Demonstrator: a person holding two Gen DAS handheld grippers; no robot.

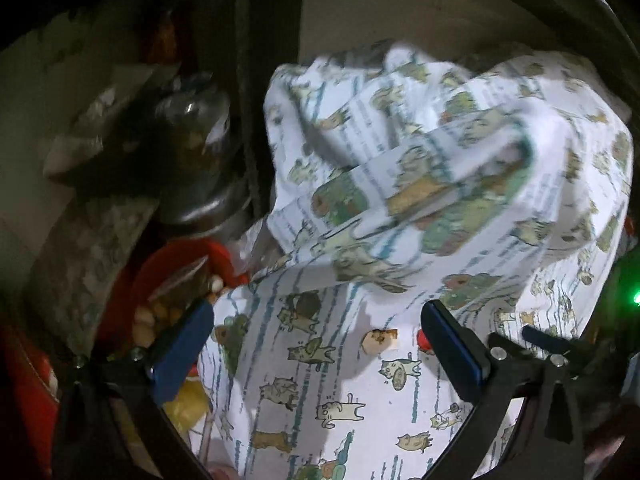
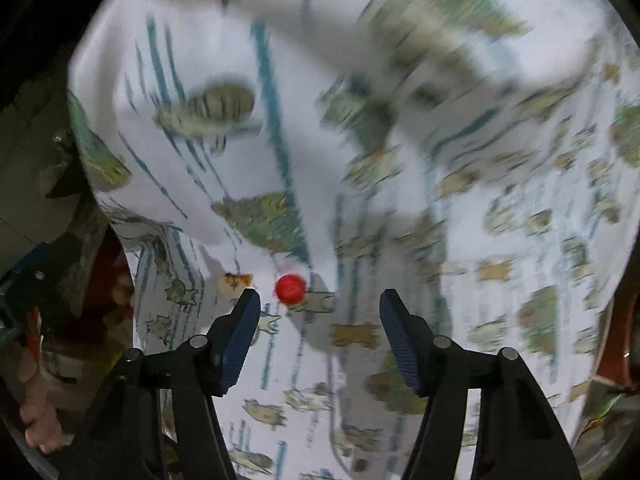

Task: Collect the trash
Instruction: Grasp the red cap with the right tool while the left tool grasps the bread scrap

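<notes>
A crumpled white sheet printed with cartoon cats [image 1: 400, 184] [image 2: 328, 128] fills both views. On its flat part lie a pale food scrap [image 1: 380, 339] [image 2: 234, 282] and a small round red piece [image 1: 422, 340] [image 2: 291, 289]. My left gripper [image 1: 316, 324] hovers open over the sheet, with the scrap just beyond its fingertips. My right gripper [image 2: 320, 312] is also open, and the red piece sits just ahead of its left finger [image 2: 240, 332]. Neither gripper holds anything. The sheet in the right wrist view is blurred.
Left of the sheet a red bowl [image 1: 160, 264] holds round pale bits. A metal vessel [image 1: 208, 204] stands behind it, and something yellow [image 1: 188, 404] lies below the left finger. A hand [image 2: 40, 420] shows at the lower left. The surroundings are dark.
</notes>
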